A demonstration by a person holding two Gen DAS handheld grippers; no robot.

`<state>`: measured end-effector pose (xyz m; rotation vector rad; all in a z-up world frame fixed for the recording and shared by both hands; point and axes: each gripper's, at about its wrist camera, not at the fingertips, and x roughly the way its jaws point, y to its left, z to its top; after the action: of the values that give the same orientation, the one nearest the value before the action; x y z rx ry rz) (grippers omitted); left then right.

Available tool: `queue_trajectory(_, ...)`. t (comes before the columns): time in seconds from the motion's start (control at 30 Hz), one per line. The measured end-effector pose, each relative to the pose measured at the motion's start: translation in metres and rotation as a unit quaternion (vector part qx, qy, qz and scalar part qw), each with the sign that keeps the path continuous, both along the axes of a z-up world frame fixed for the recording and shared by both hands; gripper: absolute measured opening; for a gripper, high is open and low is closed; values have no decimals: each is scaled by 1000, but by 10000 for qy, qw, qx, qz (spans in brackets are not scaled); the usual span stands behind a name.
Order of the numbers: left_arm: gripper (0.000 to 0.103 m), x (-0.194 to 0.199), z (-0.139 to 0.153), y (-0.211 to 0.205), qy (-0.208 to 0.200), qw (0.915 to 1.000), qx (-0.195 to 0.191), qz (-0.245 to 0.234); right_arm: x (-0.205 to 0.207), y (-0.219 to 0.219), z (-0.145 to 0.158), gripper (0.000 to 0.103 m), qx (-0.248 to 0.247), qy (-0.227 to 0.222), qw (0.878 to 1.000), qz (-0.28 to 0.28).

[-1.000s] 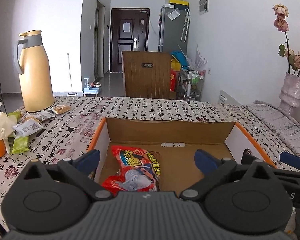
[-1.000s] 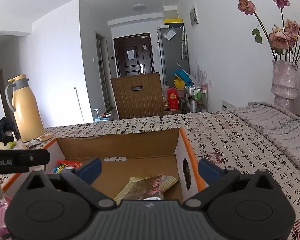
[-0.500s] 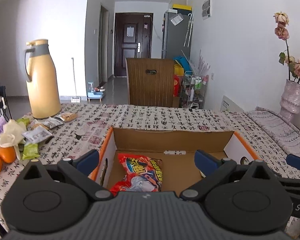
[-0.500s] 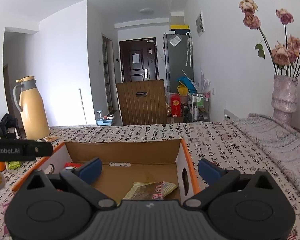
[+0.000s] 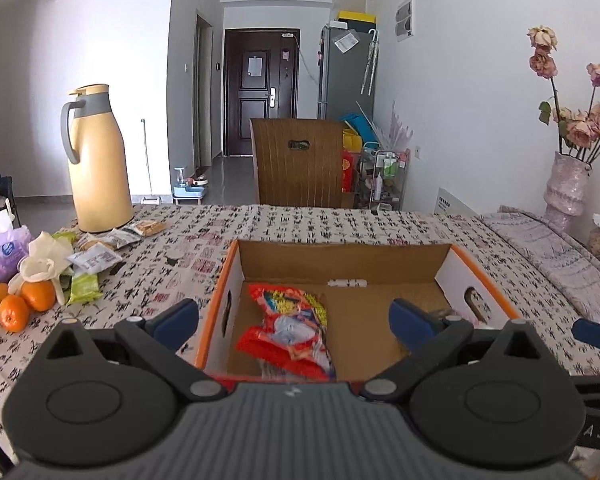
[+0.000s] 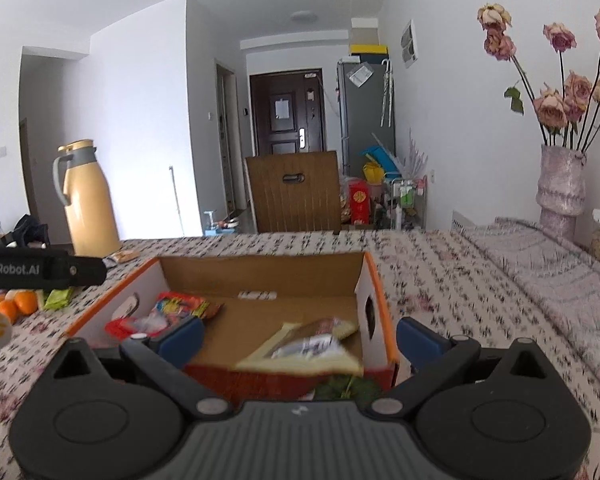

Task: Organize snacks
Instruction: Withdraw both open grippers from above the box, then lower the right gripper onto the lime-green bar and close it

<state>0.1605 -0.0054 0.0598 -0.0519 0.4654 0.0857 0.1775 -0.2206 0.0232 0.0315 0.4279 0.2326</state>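
An open cardboard box (image 5: 340, 254) with orange rims stands on the patterned tablecloth; it also shows in the right wrist view (image 6: 260, 270). A red snack bag (image 5: 290, 330) lies in its left part, also seen in the right wrist view (image 6: 168, 314). A brown and cream snack packet (image 6: 308, 346) lies in its right part. My left gripper (image 5: 294, 320) is open and empty above the box's near edge. My right gripper (image 6: 300, 338) is open and empty above the box's near right corner. Several loose snack packets (image 5: 96, 256) lie on the table at the left.
A yellow thermos jug (image 5: 96, 160) stands at the far left, with oranges (image 5: 22, 302), a white flower (image 5: 42, 260) and a purple tissue pack (image 5: 2, 256) near it. A vase of dried roses (image 6: 560, 184) stands far right. A wooden chair back (image 5: 300, 160) rises behind the table.
Both grippers have pulled back and risen from the box, so more of the table and the box's near edge now show. Both stay open.
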Motion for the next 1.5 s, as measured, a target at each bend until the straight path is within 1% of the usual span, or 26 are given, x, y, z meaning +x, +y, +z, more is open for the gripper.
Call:
queue_trajectory(0.23, 103, -30, -13, 6, 80, 9999, -79, -123, -34, -1, -15, 103, -35, 183, 9998, 82)
queue_trajectory(0.4, 103, -44, -28, 8, 262, 9995, -7, -192, -52, -4, -27, 103, -103, 371, 9992, 136)
queue_trajectory(0.57, 103, -60, -44, 10, 384, 9989, -50, -279, -68, -8, -41, 103, -161, 576, 9980, 186)
queue_trajectory(0.8, 103, -76, -70, 16, 749, 9964, -191, -361, -88, -10, -65, 103, -308, 969, 9945, 254)
queue_trajectory(0.9, 103, -81, -76, 14, 834, 9956, -186, -396, -93, -10, -71, 100, -372, 1066, 9931, 314)
queue_trajectory(0.93, 103, -82, -76, 14, 836, 9955, -193, -400, -94, -9, -72, 97, -386, 1072, 9929, 326)
queue_trajectory(1.03, 103, -84, -76, 12, 827, 9955, -188, -415, -95, -5, -70, 93, -438, 1000, 9933, 373)
queue_trajectory(1.1, 103, -86, -76, 10, 828, 9955, -185, -427, -95, -1, -67, 92, -483, 927, 9933, 500)
queue_trajectory(1.17, 103, -88, -76, 10, 834, 9954, -195, -430, -91, 2, -66, 87, -548, 942, 9924, 577)
queue_trajectory(1.23, 103, -90, -77, 8, 839, 9954, -190, -426, -85, 5, -69, 77, -574, 1021, 9909, 666)
queue_trajectory(1.3, 103, -93, -77, 9, 833, 9954, -188, -423, -80, 5, -73, 70, -536, 1134, 9895, 714)
queue_trajectory(1.37, 103, -95, -77, 9, 830, 9956, -192, -403, -77, 5, -77, 72, -501, 1212, 9886, 739)
queue_trajectory(1.4, 103, -96, -77, 10, 833, 9956, -198, -389, -78, 7, -78, 72, -573, 1240, 9878, 749)
queue_trajectory(1.43, 103, -97, -77, 10, 841, 9955, -205, -373, -79, 9, -79, 72, -685, 1220, 9872, 763)
queue_trajectory(1.5, 103, -98, -77, 11, 853, 9955, -218, -358, -82, 9, -79, 70, -669, 1238, 9871, 765)
